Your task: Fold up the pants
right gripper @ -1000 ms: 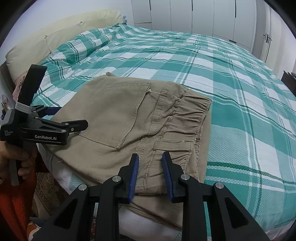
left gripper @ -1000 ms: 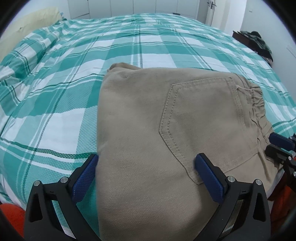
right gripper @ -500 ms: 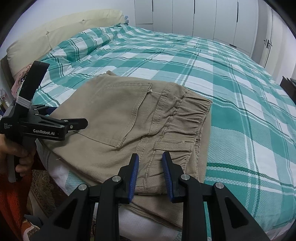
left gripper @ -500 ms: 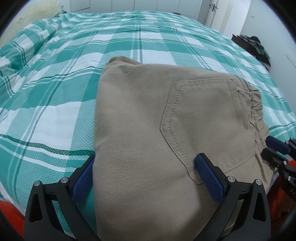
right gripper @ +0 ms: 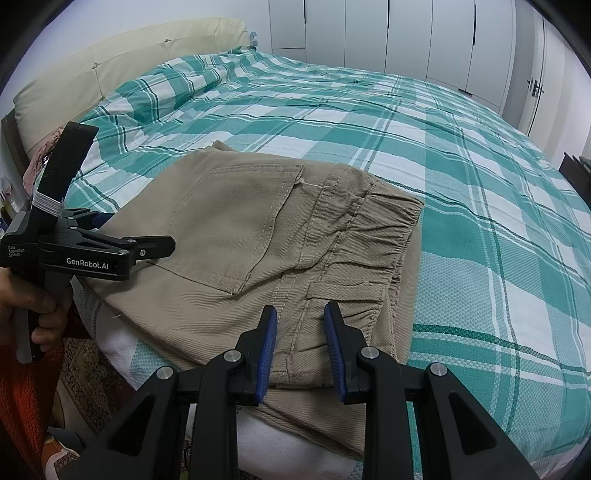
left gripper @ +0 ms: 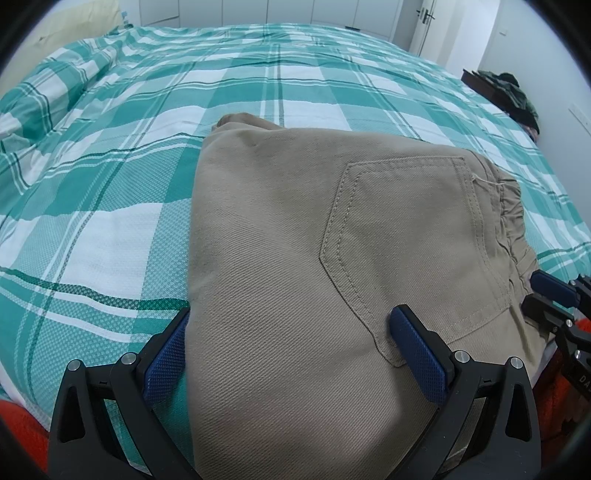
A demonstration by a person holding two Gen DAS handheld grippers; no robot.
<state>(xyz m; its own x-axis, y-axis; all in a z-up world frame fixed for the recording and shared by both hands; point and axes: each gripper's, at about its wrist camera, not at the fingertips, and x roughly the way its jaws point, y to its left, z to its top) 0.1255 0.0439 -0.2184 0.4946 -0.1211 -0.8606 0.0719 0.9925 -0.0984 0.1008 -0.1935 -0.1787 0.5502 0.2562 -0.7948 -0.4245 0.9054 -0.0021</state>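
Tan pants [left gripper: 295, 240] lie folded in a compact stack at the near edge of the bed [left gripper: 110, 184], back pocket up and the elastic waistband to the right. My left gripper [left gripper: 291, 332] stands wide open just over the stack's left half, one blue pad at the fold's left edge. The right wrist view shows the same pants [right gripper: 240, 221] and that left gripper [right gripper: 133, 236] held by a hand [right gripper: 33, 306]. My right gripper [right gripper: 301, 332] hovers over the waistband's near corner, its jaws a narrow gap apart and the cloth flat beneath them.
The green and white checked bedspread [right gripper: 480, 184] stretches far beyond the pants. A cream headboard [right gripper: 110, 66] stands at the left and white wardrobe doors [right gripper: 406, 33] at the back. Dark clothes [left gripper: 509, 96] lie on low furniture at the right. A patterned rug [right gripper: 88, 369] covers the floor below.
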